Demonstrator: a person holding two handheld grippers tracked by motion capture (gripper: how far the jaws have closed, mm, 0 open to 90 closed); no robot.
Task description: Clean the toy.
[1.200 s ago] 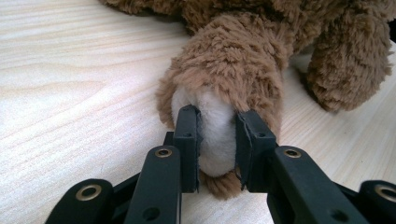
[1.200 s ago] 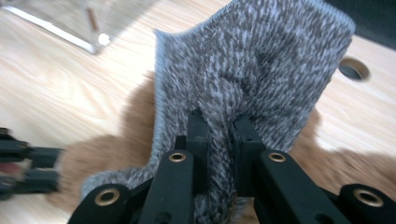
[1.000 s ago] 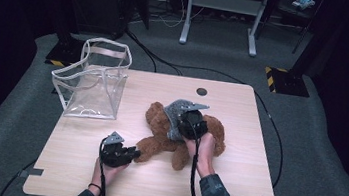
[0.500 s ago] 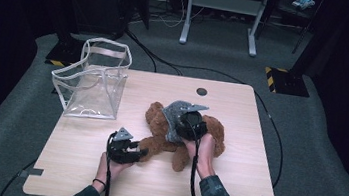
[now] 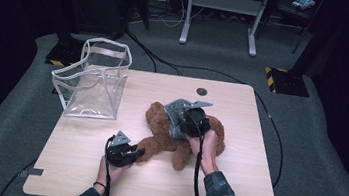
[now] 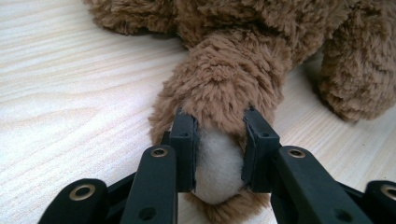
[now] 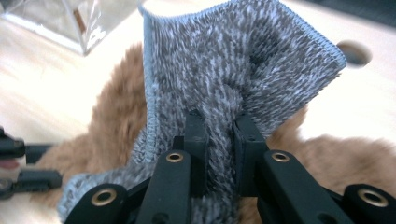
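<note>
The brown teddy bear (image 5: 169, 127) lies in the middle of the bench (image 5: 232, 185). The grey cloth (image 7: 243, 60) rests on the bear, squeezed by the right gripper (image 7: 219, 135), whose jaws just closed in. The left gripper (image 6: 218, 144) has just pinched the bear's paw (image 6: 219, 168).

The left gripper (image 5: 131, 152) has shifted slightly right across the table (image 5: 78, 167) toward the brown teddy bear (image 5: 159, 121), and its jaws have just been closing; they now pinch the bear's paw (image 6: 219, 158), the white sole bulging between the pads. The right gripper (image 5: 194, 123) has kept over the bear's body, and its jaws have also just been closing, now clamped on a fold of the grey cloth (image 7: 233, 70).
</note>
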